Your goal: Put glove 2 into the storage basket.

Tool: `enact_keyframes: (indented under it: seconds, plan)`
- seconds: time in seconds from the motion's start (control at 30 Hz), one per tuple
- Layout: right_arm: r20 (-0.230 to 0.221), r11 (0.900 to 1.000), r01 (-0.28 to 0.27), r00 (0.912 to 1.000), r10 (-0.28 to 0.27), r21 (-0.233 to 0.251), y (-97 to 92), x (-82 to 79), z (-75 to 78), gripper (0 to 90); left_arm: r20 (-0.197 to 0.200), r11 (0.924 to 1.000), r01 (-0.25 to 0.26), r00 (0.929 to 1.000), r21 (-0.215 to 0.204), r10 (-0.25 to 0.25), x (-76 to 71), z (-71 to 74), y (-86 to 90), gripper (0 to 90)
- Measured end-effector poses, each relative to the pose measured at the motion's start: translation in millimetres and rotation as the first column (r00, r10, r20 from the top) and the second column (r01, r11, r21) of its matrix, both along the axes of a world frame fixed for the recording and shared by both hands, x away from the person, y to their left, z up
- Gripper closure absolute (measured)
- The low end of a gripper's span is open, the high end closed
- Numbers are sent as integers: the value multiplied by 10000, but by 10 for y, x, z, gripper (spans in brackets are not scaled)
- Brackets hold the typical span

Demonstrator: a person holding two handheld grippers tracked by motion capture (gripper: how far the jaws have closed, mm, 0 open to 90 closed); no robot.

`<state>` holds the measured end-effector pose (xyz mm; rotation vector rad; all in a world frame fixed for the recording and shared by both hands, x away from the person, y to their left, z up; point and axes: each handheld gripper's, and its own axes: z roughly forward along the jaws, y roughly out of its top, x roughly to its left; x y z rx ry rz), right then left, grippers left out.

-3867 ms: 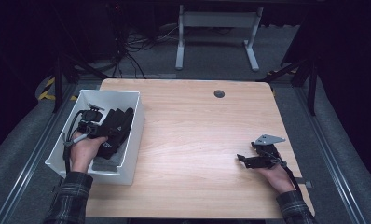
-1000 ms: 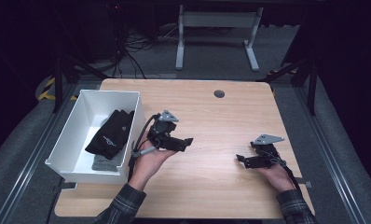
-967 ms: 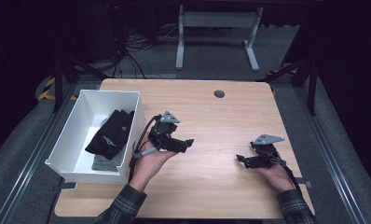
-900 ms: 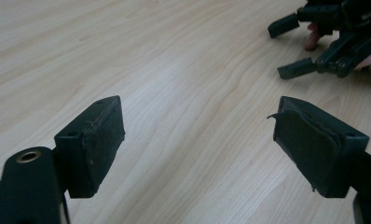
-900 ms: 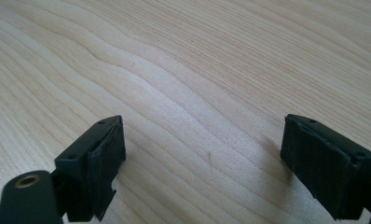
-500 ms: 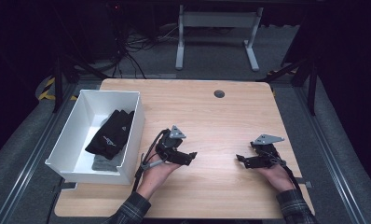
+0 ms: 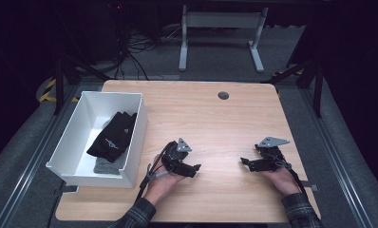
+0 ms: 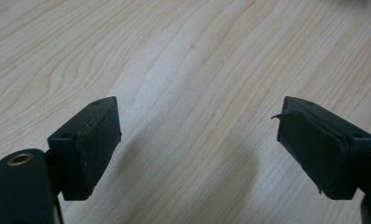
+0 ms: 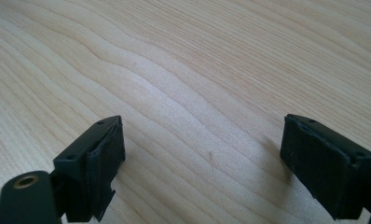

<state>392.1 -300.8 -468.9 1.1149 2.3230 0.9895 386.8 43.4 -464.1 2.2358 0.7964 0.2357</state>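
On the desk (image 7: 215,118), near its front edge, both hand-held grippers rest low over bare wood grain. Left hand-held gripper (image 7: 196,169) sits at about 7 o'clock from desk centre, held by the left hand (image 7: 162,183), a plaid sleeve cuff showing below it; grey three-cornered plate on top, cable looping off toward 8 o'clock. Jaws stand wide, nothing between them; in the left gripper view (image 8: 200,154) the two black pads are far apart with plain desk surface in the gap, and they have just been opening a little further. Pad on the right side of that view looks frayed, a thin flap lifting at its upper edge.

Right hand-held gripper (image 7: 244,163) at about 4 o'clock, tips pointing toward 9 o'clock, so the two sets of tips face each other, well apart. Its jaws are also spread wide and hold nothing; the right gripper view (image 9: 202,163) shows wood between the pads.

White bin (image 7: 73,152) at 9 o'clock, along the left edge of the desk, just beside the left hand-held gripper. Inside it, black gloves (image 7: 113,135) lie on something grey (image 7: 106,167). A small pale logo marks the upper glove; too small to read. No other writing legible anywhere.

Dark round grommet (image 7: 223,95) at 12 o'clock near the far edge.
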Motion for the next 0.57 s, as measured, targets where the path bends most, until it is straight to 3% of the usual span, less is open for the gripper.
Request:
enact_keyframes:
  seconds: [0.07,0.17,0.57]
  plan:
    - [6,10000,-7,10000,7,7,1,0,-1,144,62,9993,98,9999,353,-101,-6,-74,-29,109]
    - [3,10000,-7,10000,7,5,1,-2,-1,144,374,9991,154,9992,383,-168,-22,-112,-40,72]
    - [17,10000,-57,10000,57,20,4,-3,-4,143,376,9983,410,9984,411,-425,-16,-116,-46,51]
